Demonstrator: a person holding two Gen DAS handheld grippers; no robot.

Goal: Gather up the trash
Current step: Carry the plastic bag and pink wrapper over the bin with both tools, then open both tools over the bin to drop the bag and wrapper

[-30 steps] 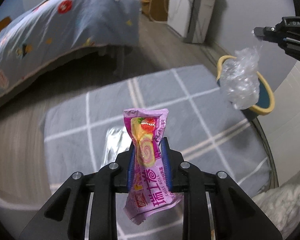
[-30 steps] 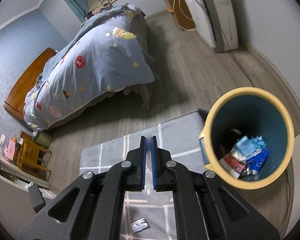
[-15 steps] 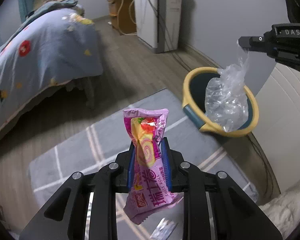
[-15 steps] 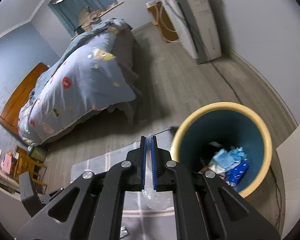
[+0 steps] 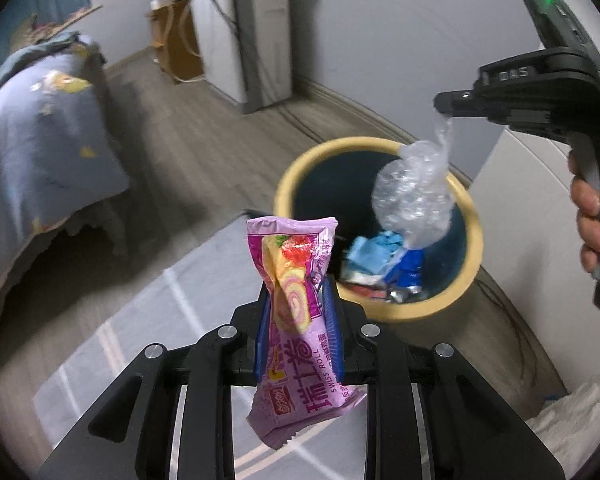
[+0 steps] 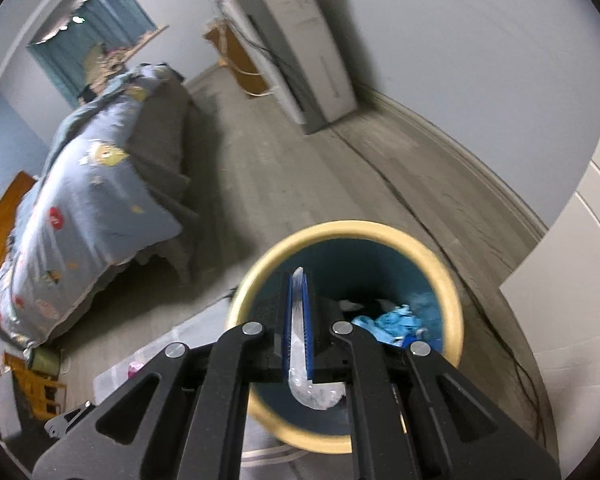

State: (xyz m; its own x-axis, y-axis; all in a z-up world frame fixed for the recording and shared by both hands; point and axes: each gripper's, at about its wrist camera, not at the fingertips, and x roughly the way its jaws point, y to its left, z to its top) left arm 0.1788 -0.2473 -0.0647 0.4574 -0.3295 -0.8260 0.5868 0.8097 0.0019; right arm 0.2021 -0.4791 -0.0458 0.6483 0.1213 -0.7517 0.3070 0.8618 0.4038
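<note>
Both grippers have closed in on the bin (image 5: 380, 312), now at frame centre. Right gripper (image 6: 298, 280) pinches a clear bag (image 5: 414, 200) above its mouth; left gripper (image 5: 298, 300) clamps a pink wrapper (image 5: 296, 320) beside the rim.

A pink Swiss roll wrapper (image 5: 296, 316) stands upright and creased, clamped at mid-length in the left tool (image 5: 298, 312), its printed lower end hanging below the pads. A crumpled clear plastic bag (image 5: 414, 196) hangs from the closed tip of the right tool (image 6: 299, 320), suspended directly above the mouth of the round bin (image 5: 380, 148). The bin has a yellow rim and dark teal interior, stands on the floor just beside the grey rug, and contains blue, white and red wrappers (image 5: 380, 260).
</note>
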